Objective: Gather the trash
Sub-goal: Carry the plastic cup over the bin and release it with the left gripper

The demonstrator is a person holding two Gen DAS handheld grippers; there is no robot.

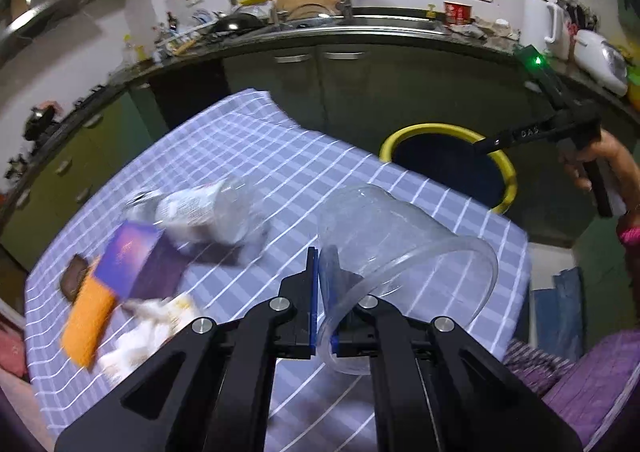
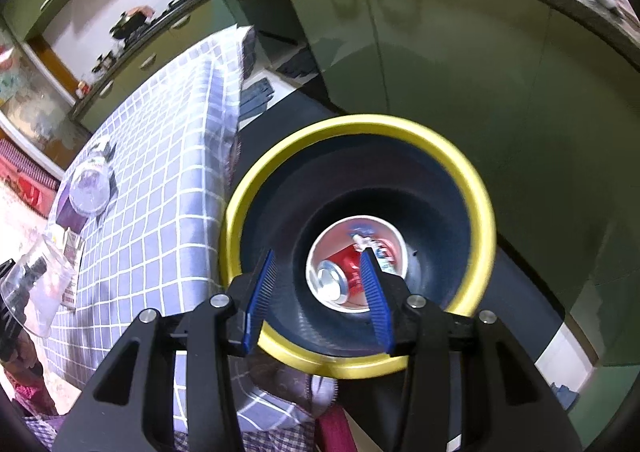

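Observation:
My left gripper (image 1: 323, 276) is shut on the rim of a clear plastic cup (image 1: 400, 244) and holds it on its side above the checked tablecloth (image 1: 248, 156). The same cup shows at the left edge of the right wrist view (image 2: 40, 292). My right gripper (image 2: 316, 272) is open and empty, directly above the dark bin with a yellow rim (image 2: 360, 124). Inside the bin lie a white cup (image 2: 394, 240), a red can (image 2: 340, 272) and a tube. From the left wrist view the bin (image 1: 404, 136) stands beyond the table's far edge, with the right gripper (image 1: 480, 144) over it.
More trash lies on the cloth: a clear domed cup (image 1: 224, 212), a purple box (image 1: 136, 256), an orange packet (image 1: 88, 320), a brown bar (image 1: 74, 276) and crumpled white paper (image 1: 148, 328). Green cabinets (image 2: 440, 64) and a cluttered sink counter (image 1: 360, 28) stand behind the bin.

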